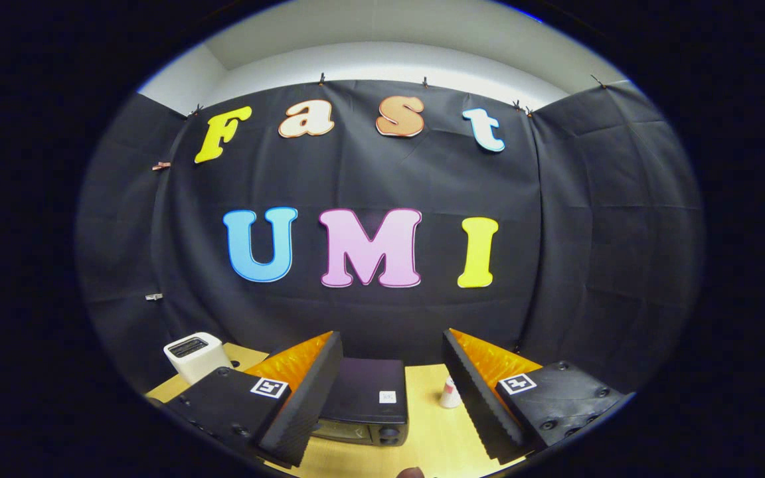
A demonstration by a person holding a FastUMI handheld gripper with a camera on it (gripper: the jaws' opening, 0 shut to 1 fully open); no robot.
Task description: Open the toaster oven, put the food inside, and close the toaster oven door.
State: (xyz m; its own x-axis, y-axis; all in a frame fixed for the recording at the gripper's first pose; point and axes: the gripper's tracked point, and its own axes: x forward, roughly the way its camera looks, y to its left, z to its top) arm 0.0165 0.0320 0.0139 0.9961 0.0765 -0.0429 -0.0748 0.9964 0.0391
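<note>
The gripper (392, 392) hangs above the pale wooden bench (432, 438) with its fingers spread wide, holding nothing. Just ahead, between the fingers, sits the black box-shaped toaster oven (364, 406), door shut. A small white cup-like item (449, 393) stands beside the right finger. Farther left stands a white rounded box (194, 356).

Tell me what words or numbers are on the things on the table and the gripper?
Toaster oven: small white sticker, too small to read.
Gripper, open, oven ahead between its fingers: two square black-and-white markers, patterns, not words.
White box, small cup: nothing readable.
</note>
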